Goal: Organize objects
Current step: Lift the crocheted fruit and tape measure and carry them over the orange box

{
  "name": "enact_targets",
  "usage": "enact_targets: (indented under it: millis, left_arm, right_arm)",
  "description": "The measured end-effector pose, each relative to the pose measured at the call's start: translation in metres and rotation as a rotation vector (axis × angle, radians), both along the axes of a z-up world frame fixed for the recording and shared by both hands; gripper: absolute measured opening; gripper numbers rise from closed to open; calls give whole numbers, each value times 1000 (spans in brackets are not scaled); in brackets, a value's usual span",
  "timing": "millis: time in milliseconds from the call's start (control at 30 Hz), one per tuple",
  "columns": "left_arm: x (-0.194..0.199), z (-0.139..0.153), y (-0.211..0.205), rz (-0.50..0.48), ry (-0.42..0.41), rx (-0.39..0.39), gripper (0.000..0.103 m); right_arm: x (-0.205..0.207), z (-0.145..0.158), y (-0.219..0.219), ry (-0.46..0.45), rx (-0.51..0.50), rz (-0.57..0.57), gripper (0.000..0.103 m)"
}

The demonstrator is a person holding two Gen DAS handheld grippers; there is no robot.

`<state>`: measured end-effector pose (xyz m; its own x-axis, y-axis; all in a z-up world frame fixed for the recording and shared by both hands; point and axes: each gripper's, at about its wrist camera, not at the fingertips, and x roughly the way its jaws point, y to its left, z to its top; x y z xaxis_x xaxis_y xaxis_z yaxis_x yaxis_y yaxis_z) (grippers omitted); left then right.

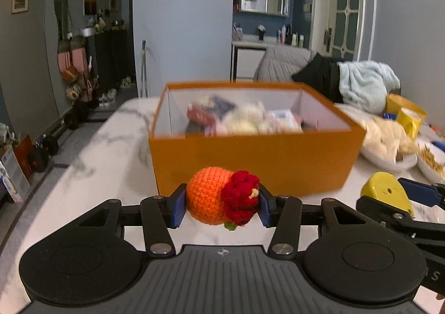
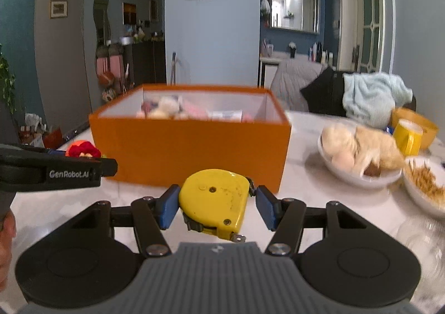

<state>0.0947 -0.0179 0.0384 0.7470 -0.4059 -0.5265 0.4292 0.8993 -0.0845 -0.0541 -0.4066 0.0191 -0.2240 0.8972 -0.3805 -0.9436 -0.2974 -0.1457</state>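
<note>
My left gripper [image 1: 222, 204] is shut on an orange crocheted toy [image 1: 205, 197] with a red flower, held just in front of the orange box [image 1: 250, 166]. My right gripper [image 2: 217, 204] is shut on a yellow tape measure [image 2: 214, 200], also held before the orange box [image 2: 192, 152]. The box is open at the top and holds several items, blurred. In the left wrist view the tape measure [image 1: 385, 193] shows at the right. In the right wrist view the toy [image 2: 83, 149] shows at the left, beyond the left gripper's black arm.
The box stands on a white marble table [image 1: 111, 163]. To the right are a white bowl [image 2: 358, 173] with a cream plush, a second bowl [image 2: 425, 200] with yellow strips, a yellow mug [image 2: 408, 136] and a glass [image 2: 422, 241]. Clothes lie on a chair behind.
</note>
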Motion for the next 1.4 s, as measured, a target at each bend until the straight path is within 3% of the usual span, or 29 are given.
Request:
enact_targets:
  millis: [467, 733, 1100, 1400]
  left_arm:
    - [53, 42, -18, -14, -78, -12, 58]
    - [94, 50, -41, -14, -100, 12, 58]
    - [156, 37, -77, -12, -28, 67, 58]
    - [169, 15, -90, -26, 48, 116, 58]
  right_arm:
    - [-18, 54, 44, 1, 86, 36, 61]
    - [-29, 70, 106, 26, 57, 45, 61]
    - [-35, 65, 209, 57, -52, 19, 61]
    - [-51, 47, 240, -13, -123, 22, 61]
